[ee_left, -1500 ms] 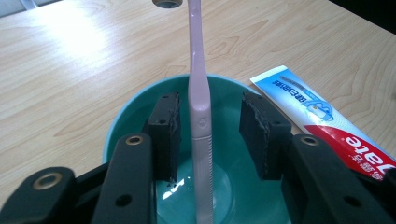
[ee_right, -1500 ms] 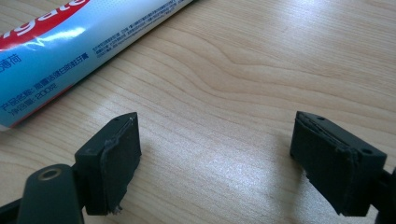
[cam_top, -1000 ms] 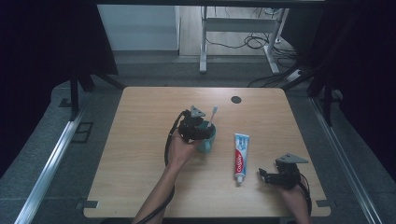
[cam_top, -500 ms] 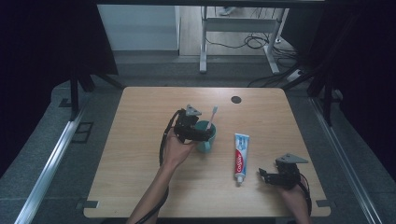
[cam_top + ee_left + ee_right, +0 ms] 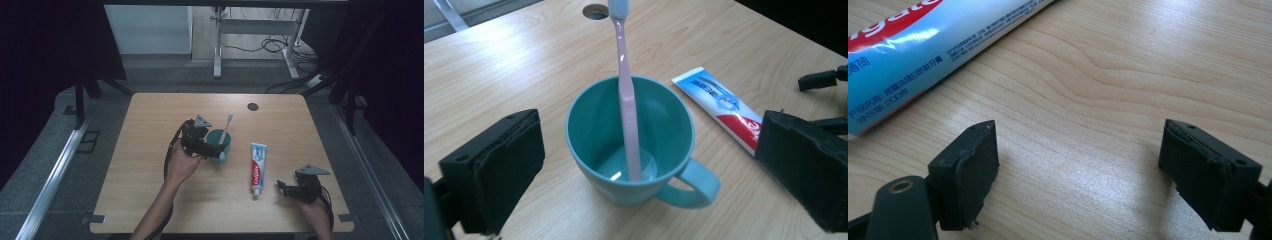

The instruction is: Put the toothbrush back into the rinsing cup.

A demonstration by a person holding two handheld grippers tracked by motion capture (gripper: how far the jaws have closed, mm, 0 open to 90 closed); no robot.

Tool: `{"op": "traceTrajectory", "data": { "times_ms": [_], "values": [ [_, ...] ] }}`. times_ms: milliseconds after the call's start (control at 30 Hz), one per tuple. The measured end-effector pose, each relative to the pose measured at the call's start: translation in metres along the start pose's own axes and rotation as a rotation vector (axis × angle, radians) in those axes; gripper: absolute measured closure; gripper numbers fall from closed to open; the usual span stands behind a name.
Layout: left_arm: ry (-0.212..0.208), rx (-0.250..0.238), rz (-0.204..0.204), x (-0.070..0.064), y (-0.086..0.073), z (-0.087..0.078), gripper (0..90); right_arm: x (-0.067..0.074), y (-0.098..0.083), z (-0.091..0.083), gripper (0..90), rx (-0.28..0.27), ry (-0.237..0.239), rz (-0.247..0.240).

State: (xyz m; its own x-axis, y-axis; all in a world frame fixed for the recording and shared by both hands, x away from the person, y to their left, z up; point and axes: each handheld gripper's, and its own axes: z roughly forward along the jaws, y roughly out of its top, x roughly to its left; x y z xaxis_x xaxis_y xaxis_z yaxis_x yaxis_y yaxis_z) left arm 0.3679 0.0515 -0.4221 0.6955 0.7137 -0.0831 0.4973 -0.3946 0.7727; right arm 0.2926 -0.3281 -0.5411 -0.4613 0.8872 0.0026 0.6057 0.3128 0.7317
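Observation:
A teal mug (image 5: 226, 146) (image 5: 599, 130) stands upright near the table's middle, its handle toward me. A pink toothbrush (image 5: 227, 125) (image 5: 626, 100) leans in it, head up. My left gripper (image 5: 212, 145) (image 5: 649, 175) is at the mug's left side. Its jaws have just been opening and stand wide on either side of the mug without touching it. A blue, white and red toothpaste tube (image 5: 257, 167) (image 5: 719, 100) (image 5: 923, 45) lies flat to the right of the mug. My right gripper (image 5: 282, 189) (image 5: 1078, 165) rests low beside the tube's near end, open over bare wood.
The wooden table (image 5: 150, 125) has a round cable hole (image 5: 253, 106) near its far edge. Behind the table stand a metal frame (image 5: 217, 45) and loose cables (image 5: 270, 45) on the floor. Dark curtains hang at both sides.
The left gripper's jaws have spread apart, and it has drawn back a little to the left of the mug. The right gripper and the tube have not moved.

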Motion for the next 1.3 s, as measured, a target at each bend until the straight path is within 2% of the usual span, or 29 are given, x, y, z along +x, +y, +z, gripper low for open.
{"op": "traceTrajectory", "data": {
  "times_ms": [200,433,567,933,1300],
  "values": [
    [0.000,-0.005,0.013,0.000,-0.007,-0.007,0.0,0.000,0.000,0.000,16.1,0.000,0.000,-0.001],
    [0.023,-0.013,0.031,0.001,-0.022,-0.017,0.0,0.000,0.000,0.000,16.1,0.000,0.000,-0.001],
    [0.013,-0.023,0.012,0.004,-0.031,-0.022,0.0,0.000,0.000,0.000,16.1,0.000,0.000,0.000],
    [0.041,-0.028,-0.002,0.014,-0.055,-0.035,0.0,0.000,0.000,0.000,16.1,0.000,-0.002,-0.002],
    [0.068,-0.003,0.007,0.013,-0.078,-0.040,0.0,0.001,0.000,0.000,16.1,0.002,-0.003,0.000]
  ]
}}
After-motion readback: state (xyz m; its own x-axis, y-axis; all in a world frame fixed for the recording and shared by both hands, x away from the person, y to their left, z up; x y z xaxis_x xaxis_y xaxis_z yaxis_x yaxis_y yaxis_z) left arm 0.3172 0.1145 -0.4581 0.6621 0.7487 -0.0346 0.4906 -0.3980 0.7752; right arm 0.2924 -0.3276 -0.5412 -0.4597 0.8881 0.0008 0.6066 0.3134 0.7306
